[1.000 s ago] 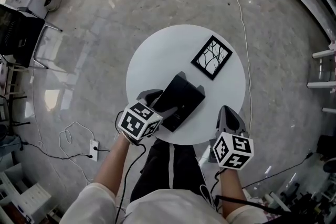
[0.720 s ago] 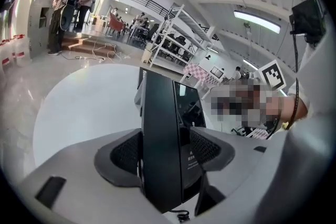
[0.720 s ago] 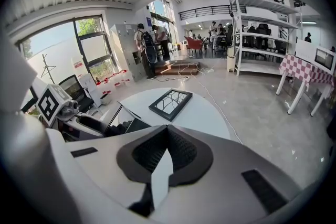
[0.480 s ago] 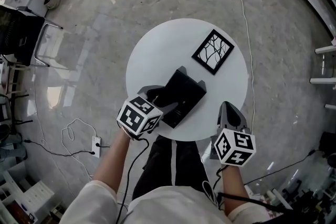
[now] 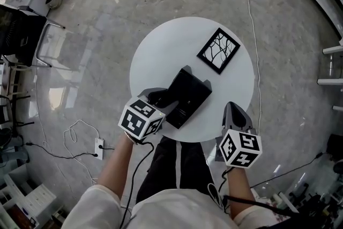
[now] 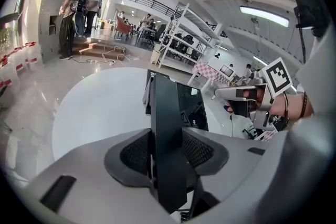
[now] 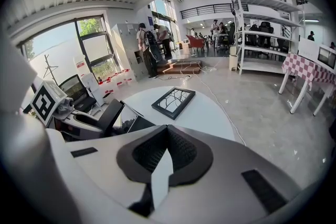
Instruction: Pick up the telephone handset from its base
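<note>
Round white table, clock set with the person's edge as 6 o'clock.

- The telephone base is sitting just off centre toward 6 o'clock, black, lying at an angle to the person.
- The handset is lying along the 9 o'clock side of the base; I cannot tell whether it is resting in the cradle or raised clear of it.
- The left gripper is reaching in from about 8 o'clock and pointing down at a slant. Its jaws have just been closing and are now standing partly open around the handset, with both ribbed pads pressing against the handset's flat sides (a firm pinch, by the look of it).
- The right gripper is hovering at the rim near 4 o'clock, well apart from the phone. Its pads are meeting at the tips and holding nothing.
- A black picture frame with a branching white pattern is lying flat near 1 o'clock, apart from the base.
</note>
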A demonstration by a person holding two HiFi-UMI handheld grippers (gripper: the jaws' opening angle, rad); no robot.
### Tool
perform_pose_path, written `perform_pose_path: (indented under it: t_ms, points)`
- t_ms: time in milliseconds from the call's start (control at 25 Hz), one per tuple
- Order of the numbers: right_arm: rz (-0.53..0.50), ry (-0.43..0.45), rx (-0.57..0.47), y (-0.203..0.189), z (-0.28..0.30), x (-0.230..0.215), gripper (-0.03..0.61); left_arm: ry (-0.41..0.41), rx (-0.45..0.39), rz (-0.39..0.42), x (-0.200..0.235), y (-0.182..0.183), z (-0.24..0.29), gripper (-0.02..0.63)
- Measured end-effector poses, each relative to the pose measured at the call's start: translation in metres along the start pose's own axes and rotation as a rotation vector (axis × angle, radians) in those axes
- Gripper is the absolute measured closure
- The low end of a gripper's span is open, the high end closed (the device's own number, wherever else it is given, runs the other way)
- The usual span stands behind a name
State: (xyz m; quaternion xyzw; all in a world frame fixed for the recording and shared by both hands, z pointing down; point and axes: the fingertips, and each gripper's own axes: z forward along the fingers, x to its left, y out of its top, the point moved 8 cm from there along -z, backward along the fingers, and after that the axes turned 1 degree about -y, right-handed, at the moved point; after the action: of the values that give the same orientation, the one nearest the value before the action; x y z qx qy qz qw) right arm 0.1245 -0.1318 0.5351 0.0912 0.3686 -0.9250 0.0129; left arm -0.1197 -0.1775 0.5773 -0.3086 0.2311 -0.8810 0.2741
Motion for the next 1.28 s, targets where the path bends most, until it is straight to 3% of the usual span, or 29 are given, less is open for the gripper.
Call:
perform_pose_path:
  t_ms: [480,1280]
  points:
    - [0.011,-0.002,-0.001,-0.002,-0.004,-0.002,0.555,-0.017,-0.061,0.056,-0.010,0.005,-0.006,0.417]
    - [0.024,0.016,0.013,-0.005,0.000,0.000,0.555,0.056,0.000,0.053,-0.009,0.005,0.004,0.410]
